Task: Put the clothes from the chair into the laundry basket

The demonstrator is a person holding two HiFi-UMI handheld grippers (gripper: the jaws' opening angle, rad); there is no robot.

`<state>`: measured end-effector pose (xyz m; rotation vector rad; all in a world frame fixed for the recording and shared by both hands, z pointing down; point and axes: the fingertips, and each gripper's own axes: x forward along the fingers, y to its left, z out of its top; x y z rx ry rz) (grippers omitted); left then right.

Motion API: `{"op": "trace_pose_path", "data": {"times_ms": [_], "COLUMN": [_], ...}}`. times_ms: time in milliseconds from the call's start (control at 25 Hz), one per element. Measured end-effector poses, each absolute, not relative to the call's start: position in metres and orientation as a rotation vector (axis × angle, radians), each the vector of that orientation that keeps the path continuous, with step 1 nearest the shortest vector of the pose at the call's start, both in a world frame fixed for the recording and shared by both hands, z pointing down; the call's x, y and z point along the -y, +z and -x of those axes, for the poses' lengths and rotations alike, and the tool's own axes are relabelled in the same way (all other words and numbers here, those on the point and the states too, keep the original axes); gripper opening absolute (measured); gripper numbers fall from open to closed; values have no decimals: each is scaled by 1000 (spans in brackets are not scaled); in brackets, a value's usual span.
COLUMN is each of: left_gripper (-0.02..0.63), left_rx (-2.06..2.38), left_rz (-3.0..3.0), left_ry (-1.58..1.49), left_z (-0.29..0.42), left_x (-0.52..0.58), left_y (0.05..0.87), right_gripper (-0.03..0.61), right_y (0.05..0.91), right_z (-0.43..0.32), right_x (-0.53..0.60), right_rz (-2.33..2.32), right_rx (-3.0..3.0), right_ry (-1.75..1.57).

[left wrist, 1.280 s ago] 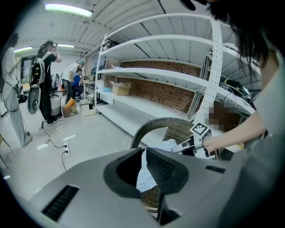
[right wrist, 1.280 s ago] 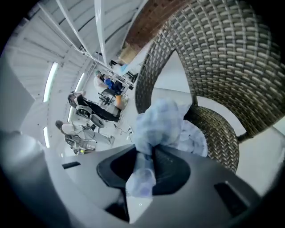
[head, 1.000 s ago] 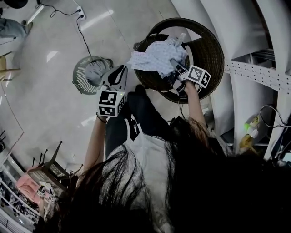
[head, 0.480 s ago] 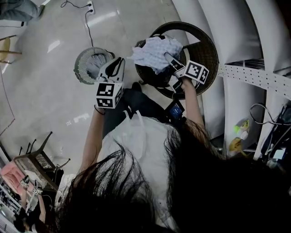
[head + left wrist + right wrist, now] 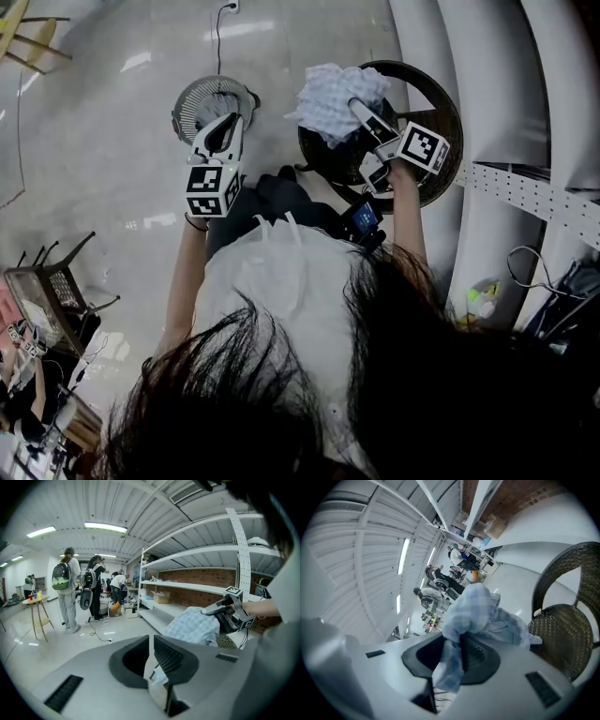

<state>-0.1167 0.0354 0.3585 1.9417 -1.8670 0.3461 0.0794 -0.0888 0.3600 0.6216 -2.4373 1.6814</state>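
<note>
Gripping checked cloth (image 5: 476,611) in right tongs (image 5: 457,644), jaws pinched on a bunched fold, loose end hanging down between and below them; rest of cloth bulging out past the tips, held up above chair (image 5: 562,634); in head view, just beyond right tongs' tips, over the near-left rim of the wicker seat; cannot tell whether touching it.

Holding left tongs (image 5: 151,651) narrow, jaws all but together, only a slit, nothing in it; raised about level, pointing toward floor and shelves (image 5: 187,585); near on their right, the cloth and the other tongs.

In head view, right at left tongs' tips: basket (image 5: 183,98), round, grey, on floor, something grey inside; well left of right tongs, apart from chair.

Far beyond left tongs: people (image 5: 70,590) standing with backpacks; cable (image 5: 101,632) on floor; small round bench (image 5: 33,601) with cups on it.

Behind both tongs in head view: arms, white top, dark hair filling the lower part.
</note>
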Motion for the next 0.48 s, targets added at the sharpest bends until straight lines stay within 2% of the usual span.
{"op": "trace_pose_path", "data": {"times_ms": [480], "left_gripper": [43], "left_rx": [2078], "left_rz": [-1673], "left_ry": [234], "left_z": [188], "left_x": [-97], "left_y": [354], "right_gripper": [100], "right_y": [320], "right_z": [35], "right_x": [45], "right_rz": [-219], "right_rx": [2490], "right_ry": [1570]}}
